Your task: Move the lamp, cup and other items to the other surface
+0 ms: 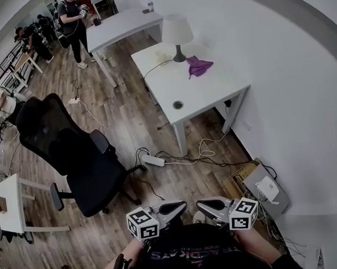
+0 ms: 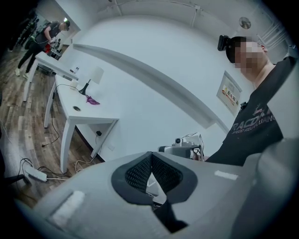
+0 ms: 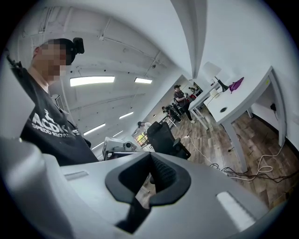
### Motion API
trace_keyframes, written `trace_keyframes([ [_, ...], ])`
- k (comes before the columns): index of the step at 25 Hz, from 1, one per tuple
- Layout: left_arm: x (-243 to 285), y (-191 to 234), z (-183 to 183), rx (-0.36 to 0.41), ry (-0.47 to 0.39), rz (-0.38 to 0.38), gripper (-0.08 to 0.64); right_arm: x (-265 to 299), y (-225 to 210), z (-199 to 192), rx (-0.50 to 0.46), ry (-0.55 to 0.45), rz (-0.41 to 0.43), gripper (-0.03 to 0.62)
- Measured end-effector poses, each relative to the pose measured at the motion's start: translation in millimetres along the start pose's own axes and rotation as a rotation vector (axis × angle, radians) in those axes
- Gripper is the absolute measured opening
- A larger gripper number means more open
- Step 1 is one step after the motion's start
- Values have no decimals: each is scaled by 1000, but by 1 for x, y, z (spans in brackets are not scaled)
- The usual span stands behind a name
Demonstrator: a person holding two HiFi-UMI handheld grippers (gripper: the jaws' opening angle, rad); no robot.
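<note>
Nearest the lens, low against a dark printed shirt: left gripper (image 1: 177, 207) and right gripper (image 1: 206, 206), grey two-jaw tools with marker cubes, tips turned toward each other. Both well apart from every task item.

Task judged as not yet begun. Across the wooden floor, past a black mesh office chair (image 1: 77, 150) and a tangle of cables (image 1: 208, 157), stands the near white rectangular desk (image 1: 211, 93) against the wall. Carries all that can be made out:
- white-shaded table lamp on a dark stem (image 1: 177, 34), upright at the far end
- crumpled purple cloth (image 1: 199, 66), just beside the lamp's base
- possibly a pale cup (image 1: 161, 55) to the lamp's left, too faint to confirm

Beyond it, a second white desk (image 1: 119, 26), presumably the other surface, bare apart from something small at its far end. Left to do, by this reading: the whole job, meaning the walk over, each pick-up and each carry.

Fingers, in the left gripper view: black ribbed pads (image 2: 138, 172) closed tip to tip, nothing between, nothing touched. In the right gripper view: matching pads (image 3: 163, 175) likewise brought together, empty, pointing into open room.
</note>
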State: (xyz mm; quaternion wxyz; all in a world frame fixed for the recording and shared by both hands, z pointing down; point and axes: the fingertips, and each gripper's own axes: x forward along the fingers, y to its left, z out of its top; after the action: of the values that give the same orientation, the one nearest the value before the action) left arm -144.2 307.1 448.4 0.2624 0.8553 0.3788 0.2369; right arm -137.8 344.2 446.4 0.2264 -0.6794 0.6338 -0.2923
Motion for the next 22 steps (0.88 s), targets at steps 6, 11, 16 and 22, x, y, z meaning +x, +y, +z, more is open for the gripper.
trace_keyframes([
  [6, -13, 33, 24, -20, -26, 3, -3, 29, -10, 18, -14, 1, -34, 6],
  [11, -20, 53, 43, -14, -29, -38, -3, 52, -19, 34, -24, -8, -74, 14],
  [16, -36, 84, 63, -47, -58, -52, -3, 80, -29, 49, -35, -15, -113, 25],
  [22, -55, 115, 79, -28, -45, -74, -3, 118, -43, 66, -18, -39, -152, 37],
])
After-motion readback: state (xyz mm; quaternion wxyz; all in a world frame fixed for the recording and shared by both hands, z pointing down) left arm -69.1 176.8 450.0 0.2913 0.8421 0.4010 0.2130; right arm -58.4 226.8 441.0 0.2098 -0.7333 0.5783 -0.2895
